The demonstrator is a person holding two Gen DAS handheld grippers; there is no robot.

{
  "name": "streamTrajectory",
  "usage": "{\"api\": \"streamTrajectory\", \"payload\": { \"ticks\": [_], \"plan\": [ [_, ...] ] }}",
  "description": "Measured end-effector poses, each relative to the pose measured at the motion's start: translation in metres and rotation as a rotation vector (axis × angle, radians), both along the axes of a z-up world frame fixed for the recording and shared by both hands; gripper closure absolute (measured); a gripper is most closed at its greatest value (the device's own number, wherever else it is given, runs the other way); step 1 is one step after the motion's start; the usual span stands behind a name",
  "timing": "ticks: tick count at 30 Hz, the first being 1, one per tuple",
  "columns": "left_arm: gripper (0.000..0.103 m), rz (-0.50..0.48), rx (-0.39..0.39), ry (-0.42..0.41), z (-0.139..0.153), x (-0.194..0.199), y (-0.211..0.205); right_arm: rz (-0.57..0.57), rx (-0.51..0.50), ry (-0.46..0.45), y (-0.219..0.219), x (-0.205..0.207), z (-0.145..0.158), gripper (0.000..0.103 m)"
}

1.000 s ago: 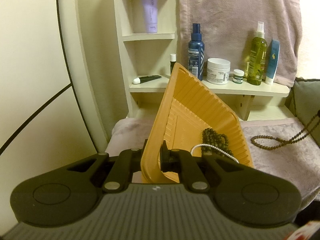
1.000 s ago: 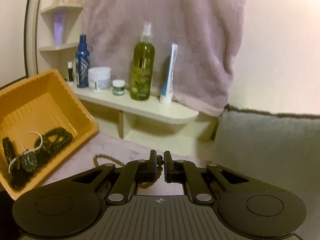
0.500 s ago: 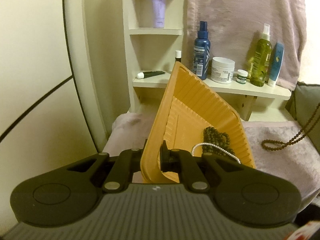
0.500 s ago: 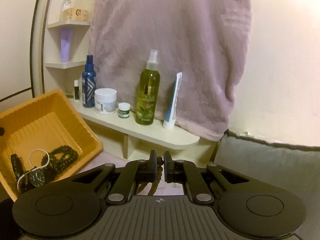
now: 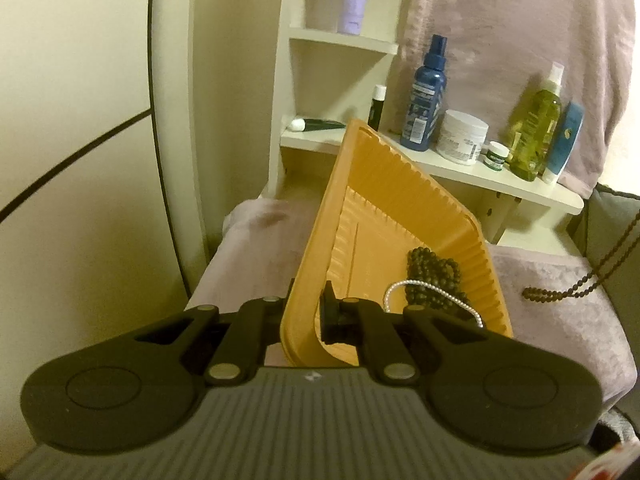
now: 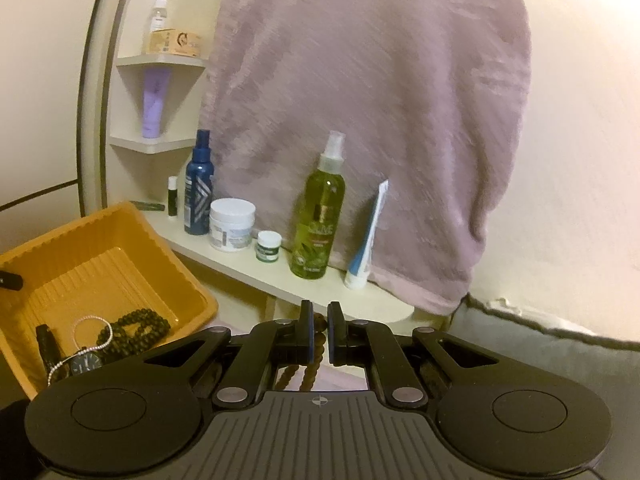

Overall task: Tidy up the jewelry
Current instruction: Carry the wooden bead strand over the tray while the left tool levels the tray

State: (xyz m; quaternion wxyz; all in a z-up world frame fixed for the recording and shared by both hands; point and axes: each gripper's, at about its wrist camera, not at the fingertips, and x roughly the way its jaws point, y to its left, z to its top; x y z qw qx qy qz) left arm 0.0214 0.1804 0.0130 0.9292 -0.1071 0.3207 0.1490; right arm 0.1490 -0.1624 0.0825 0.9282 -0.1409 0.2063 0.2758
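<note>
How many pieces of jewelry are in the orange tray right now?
3 visible: a dark bead strand by the tray's right wall, a silver chain draped over it, and a watch at the low corner. Smaller pieces may be hidden underneath.

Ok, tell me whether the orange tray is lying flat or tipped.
Tipped. The left hand-held gripper clamps the orange tray by its rim, and the jewelry has gathered in its low corner.

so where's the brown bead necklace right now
It's pinched in the right gripper, the brown bead necklace hanging below its fingers. In the left wrist view it dangles at the right edge, over the mauve cloth.
</note>
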Motion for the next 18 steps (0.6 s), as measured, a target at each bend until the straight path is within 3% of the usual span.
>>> {"api": "streamTrajectory", "payload": {
  "ticks": [18],
  "plan": [
    [0.096,0.033,-0.197,0.027,-0.021,-0.002,0.039,0.076,0.000,-0.041,0.030,-0.012,0.030,0.097]
  ]
}}
